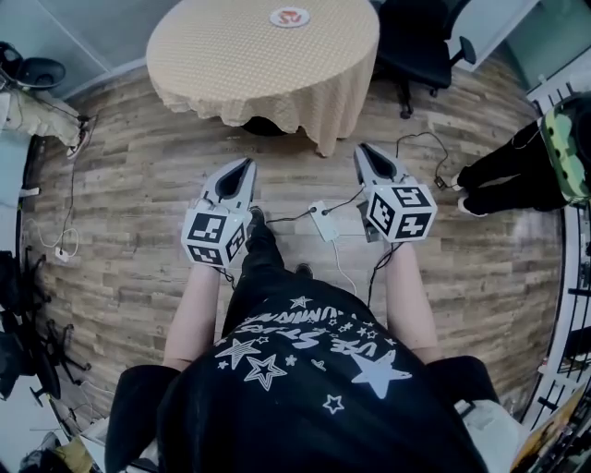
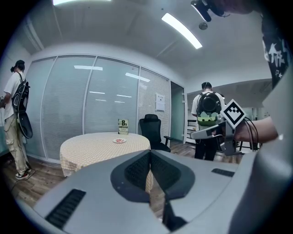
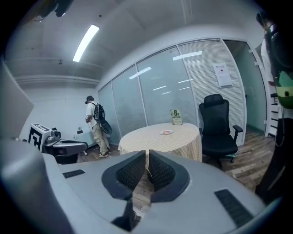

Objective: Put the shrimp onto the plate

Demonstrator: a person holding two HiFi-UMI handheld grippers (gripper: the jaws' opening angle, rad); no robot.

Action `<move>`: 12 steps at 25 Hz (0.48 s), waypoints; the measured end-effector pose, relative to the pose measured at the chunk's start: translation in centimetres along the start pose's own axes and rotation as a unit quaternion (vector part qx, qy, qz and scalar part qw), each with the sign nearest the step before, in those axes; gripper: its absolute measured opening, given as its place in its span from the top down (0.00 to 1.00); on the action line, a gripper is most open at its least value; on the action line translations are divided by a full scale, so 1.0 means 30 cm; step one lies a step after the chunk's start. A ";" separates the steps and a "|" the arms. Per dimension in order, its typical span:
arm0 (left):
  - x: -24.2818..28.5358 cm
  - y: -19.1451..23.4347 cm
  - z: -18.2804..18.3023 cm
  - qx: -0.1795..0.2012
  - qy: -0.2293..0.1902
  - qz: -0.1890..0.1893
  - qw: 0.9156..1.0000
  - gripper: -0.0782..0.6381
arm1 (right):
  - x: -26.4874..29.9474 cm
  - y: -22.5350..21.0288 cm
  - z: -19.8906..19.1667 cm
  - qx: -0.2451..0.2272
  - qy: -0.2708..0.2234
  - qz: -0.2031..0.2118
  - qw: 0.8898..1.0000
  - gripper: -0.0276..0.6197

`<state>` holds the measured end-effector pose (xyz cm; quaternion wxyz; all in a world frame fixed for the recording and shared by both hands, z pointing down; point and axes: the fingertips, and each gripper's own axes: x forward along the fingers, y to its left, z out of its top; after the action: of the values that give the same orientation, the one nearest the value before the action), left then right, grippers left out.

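Note:
A white plate (image 1: 290, 17) with something red on it lies on the round table (image 1: 231, 55) ahead of me; it is small in the left gripper view as the plate (image 2: 120, 140) and in the right gripper view as the plate (image 3: 166, 132). What lies on it is too small to make out. My left gripper (image 1: 247, 167) and right gripper (image 1: 362, 151) are held over the wooden floor, well short of the table. Both are shut with nothing between the jaws.
A black office chair (image 1: 420, 42) stands right of the table. A white power strip (image 1: 324, 222) with cables lies on the floor between my grippers. A person in black (image 1: 517, 166) stands at right, another person (image 3: 97, 123) at the far wall. A green sign (image 2: 122, 126) stands on the table.

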<state>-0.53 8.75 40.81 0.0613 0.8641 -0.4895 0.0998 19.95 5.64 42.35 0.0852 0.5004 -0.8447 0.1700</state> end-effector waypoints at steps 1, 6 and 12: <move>-0.007 -0.010 -0.001 0.001 0.000 0.000 1.000 0.88 | -0.008 -0.003 -0.004 0.002 -0.001 0.000 1.000 0.89; -0.047 -0.027 -0.002 0.012 -0.004 0.002 1.000 0.88 | -0.032 0.027 -0.009 -0.001 -0.006 0.007 1.000 0.89; -0.081 -0.032 0.007 0.011 -0.013 0.010 1.000 0.88 | -0.046 0.077 -0.004 -0.020 -0.007 0.025 0.999 0.89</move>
<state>-0.91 11.22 40.05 0.0441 0.8609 -0.4979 0.0948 18.60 7.84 41.56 0.0851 0.4786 -0.8606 0.1520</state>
